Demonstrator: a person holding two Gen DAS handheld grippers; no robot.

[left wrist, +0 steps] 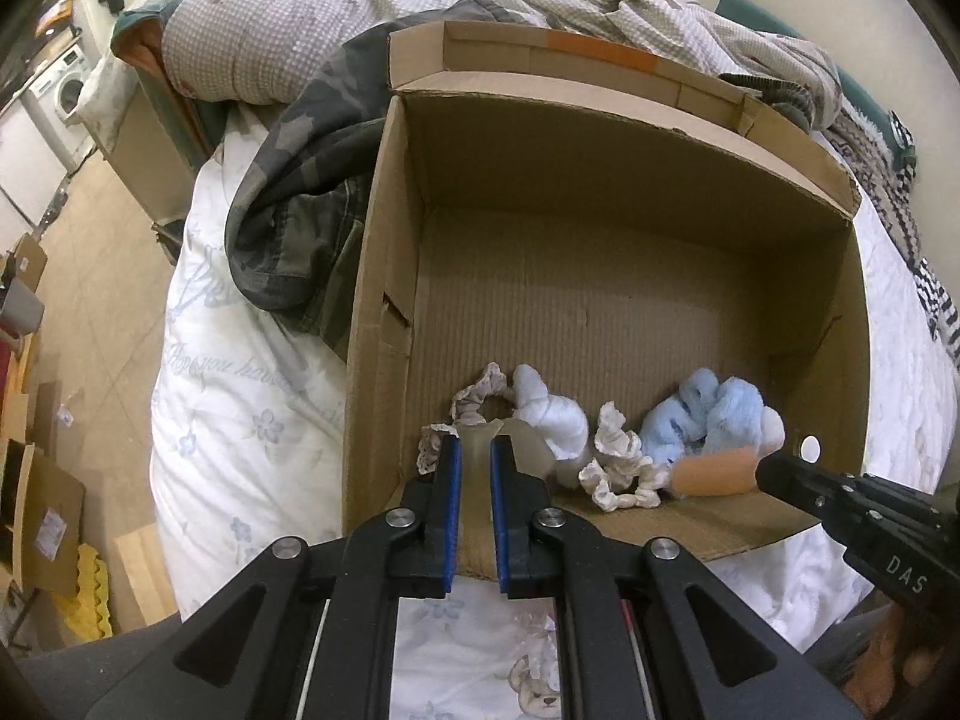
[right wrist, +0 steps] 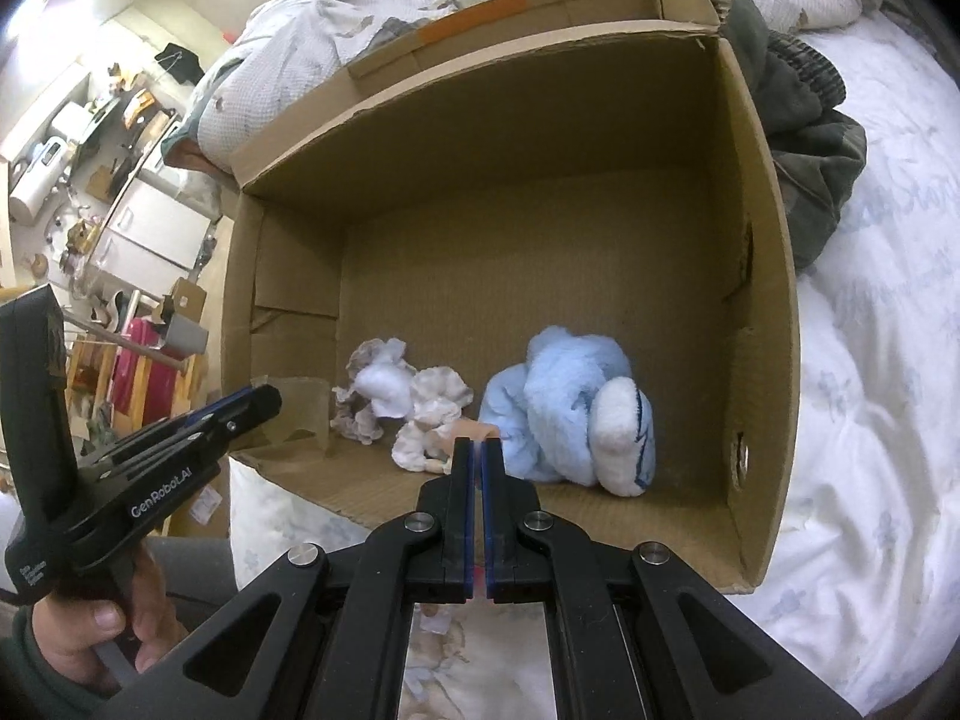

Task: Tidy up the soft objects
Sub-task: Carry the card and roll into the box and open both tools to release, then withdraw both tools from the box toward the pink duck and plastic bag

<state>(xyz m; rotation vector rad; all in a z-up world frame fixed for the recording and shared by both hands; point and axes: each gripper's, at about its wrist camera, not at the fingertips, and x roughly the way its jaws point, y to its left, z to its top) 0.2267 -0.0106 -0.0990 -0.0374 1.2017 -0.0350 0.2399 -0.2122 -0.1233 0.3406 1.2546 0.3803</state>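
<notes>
An open cardboard box [left wrist: 390, 276] [right wrist: 762, 276] lies on the bed. Inside at the near edge lie a white sock bundle [left wrist: 555, 414] [right wrist: 387, 390], frilly pale scrunchies [left wrist: 618, 468] [right wrist: 435, 396] and a blue fluffy sock bundle [left wrist: 702, 414] [right wrist: 564, 408]. My left gripper [left wrist: 475, 450] is shut on the box's near flap [left wrist: 477, 456], also seen in the right wrist view [right wrist: 300, 408]. My right gripper [right wrist: 478, 450] is shut on a peach-coloured soft piece [left wrist: 714, 474] [right wrist: 480, 431] just inside the box, beside the blue bundle.
A camouflage garment [left wrist: 288, 228] [right wrist: 804, 138] lies against the box's side. A checked quilt [left wrist: 288, 30] is heaped behind the box. The white floral bedsheet [left wrist: 240, 420] [right wrist: 870, 420] surrounds it. Cartons and a washing machine [left wrist: 60, 90] stand on the floor to the left.
</notes>
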